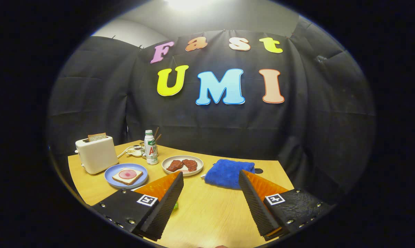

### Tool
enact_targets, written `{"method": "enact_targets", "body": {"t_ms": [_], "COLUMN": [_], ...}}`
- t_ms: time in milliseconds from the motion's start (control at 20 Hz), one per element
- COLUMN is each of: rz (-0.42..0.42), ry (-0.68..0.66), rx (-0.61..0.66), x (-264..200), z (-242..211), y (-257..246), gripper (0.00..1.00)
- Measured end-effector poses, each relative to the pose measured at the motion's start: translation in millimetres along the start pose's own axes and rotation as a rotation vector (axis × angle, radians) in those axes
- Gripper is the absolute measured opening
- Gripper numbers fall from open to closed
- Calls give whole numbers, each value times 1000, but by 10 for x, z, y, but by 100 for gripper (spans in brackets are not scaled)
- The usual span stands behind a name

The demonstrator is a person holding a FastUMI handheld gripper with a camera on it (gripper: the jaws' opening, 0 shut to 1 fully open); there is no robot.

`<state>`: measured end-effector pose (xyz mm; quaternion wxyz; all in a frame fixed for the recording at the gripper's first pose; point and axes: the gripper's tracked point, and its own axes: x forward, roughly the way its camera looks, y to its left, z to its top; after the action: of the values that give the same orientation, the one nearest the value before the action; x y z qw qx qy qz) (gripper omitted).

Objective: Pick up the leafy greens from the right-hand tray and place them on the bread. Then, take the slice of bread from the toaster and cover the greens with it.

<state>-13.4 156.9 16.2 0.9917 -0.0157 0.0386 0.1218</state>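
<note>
Presently, the light wooden worktop (207, 210) carries every item, largest first: a cream two-slot toaster (96, 155) with a brown bread slice (97, 137) standing in its slot, a folded blue cloth (229, 173), a round blue plate (111, 181) bearing a white bread slice topped with a pink round (127, 175), and a white plate of dark red pieces (182, 165). The claw (211, 189) hovers with fingers spread wide, holding nothing. A small green scrap (175, 206), probably the leafy greens, peeks beside the left finger; its tray is hidden. The greens pickup appears to be the step in hand. Bare worktop between the fingers allows descent; the near worktop edge lies close.
</note>
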Motion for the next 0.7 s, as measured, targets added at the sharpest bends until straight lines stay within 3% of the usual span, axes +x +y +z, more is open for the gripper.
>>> {"method": "enact_targets", "body": {"t_ms": [250,700], "rz": [-22,59], "ry": [-14,136], "rx": [23,-28], "x": [48,202], "z": [42,-223], "y": [84,603], "gripper": [97,97]}}
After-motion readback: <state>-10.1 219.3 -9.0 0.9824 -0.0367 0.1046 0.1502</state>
